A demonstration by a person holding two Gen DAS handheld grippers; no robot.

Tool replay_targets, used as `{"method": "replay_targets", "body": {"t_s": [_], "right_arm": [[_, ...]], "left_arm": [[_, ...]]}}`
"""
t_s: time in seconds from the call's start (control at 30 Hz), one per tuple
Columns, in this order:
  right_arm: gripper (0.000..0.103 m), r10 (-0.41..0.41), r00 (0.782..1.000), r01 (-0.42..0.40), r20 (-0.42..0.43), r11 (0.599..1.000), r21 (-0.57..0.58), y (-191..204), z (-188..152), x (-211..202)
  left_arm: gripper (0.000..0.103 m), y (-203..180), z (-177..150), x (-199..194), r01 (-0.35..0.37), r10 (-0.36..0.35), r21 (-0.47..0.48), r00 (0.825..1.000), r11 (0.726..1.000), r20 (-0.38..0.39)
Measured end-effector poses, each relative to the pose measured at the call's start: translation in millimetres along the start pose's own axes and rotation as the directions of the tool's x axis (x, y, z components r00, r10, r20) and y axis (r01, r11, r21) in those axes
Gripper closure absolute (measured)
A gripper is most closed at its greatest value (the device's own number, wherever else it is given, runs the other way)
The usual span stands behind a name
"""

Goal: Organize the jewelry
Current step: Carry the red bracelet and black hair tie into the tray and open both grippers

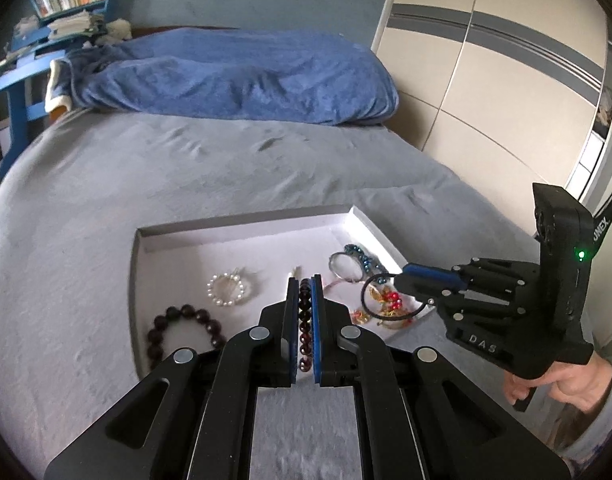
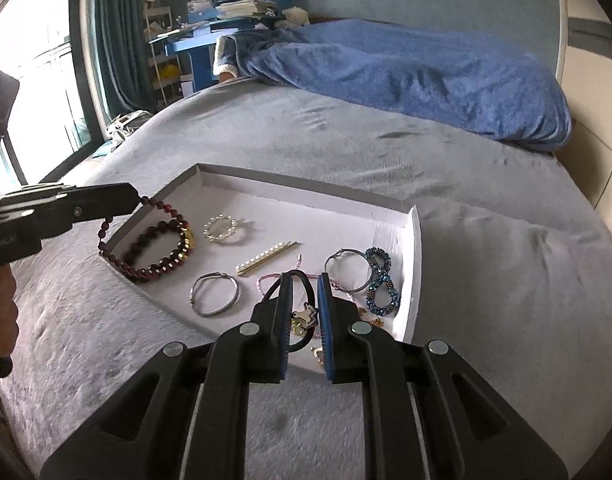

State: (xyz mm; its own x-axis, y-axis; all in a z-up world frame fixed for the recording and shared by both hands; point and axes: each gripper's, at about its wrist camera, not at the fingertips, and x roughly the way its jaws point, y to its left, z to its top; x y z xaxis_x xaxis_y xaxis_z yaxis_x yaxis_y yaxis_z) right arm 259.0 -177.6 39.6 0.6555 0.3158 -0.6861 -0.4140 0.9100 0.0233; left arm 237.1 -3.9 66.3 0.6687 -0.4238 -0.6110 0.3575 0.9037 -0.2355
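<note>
Partly the red bead string (image 1: 304, 322) is hidden between the pads of the left tool (image 1: 304, 280), which is closed on it; in the right wrist view it hangs over the left edge of the white tray (image 2: 417, 240). The right tool (image 2: 304, 280) is almost closed on a black hair tie (image 2: 303, 280) with a small charm, above the near right corner of the tray. Pearl bracelet (image 2: 221, 229), pearl clip (image 2: 265, 258) and blue bead bracelet (image 2: 380, 284) lie inside. The tray sits on the grey bed (image 2: 466, 184). Both tools point downward.
</note>
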Motion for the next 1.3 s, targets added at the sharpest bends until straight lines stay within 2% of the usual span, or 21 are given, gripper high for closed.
{"method": "replay_targets", "body": {"t_s": [0.33, 0.43, 0.77, 1.3], "right_arm": [[0.09, 0.02, 0.999, -0.021, -0.038, 0.999, -0.024, 8, 0, 20], [0.09, 0.021, 0.999, -0.022, -0.039, 0.999, -0.026, 8, -1, 20], [0.09, 0.029, 0.997, -0.029, -0.073, 1.0, -0.003, 6, -5, 34], [0.09, 0.022, 0.99, -0.021, -0.139, 1.0, 0.01, 3, -14, 53]], "left_arm": [[0.097, 20, -17, 33, -0.016, 0.011, -0.055, 0.996, 0.998, -0.085], [0.097, 19, -18, 32, -0.011, 0.007, -0.048, 0.997, 0.999, -0.081], [0.097, 6, -22, 40, -0.078, 0.082, 0.046, 0.991, 0.996, -0.104], [0.097, 13, -34, 56, -0.132, 0.139, 0.052, 0.975, 0.99, -0.173]]}}
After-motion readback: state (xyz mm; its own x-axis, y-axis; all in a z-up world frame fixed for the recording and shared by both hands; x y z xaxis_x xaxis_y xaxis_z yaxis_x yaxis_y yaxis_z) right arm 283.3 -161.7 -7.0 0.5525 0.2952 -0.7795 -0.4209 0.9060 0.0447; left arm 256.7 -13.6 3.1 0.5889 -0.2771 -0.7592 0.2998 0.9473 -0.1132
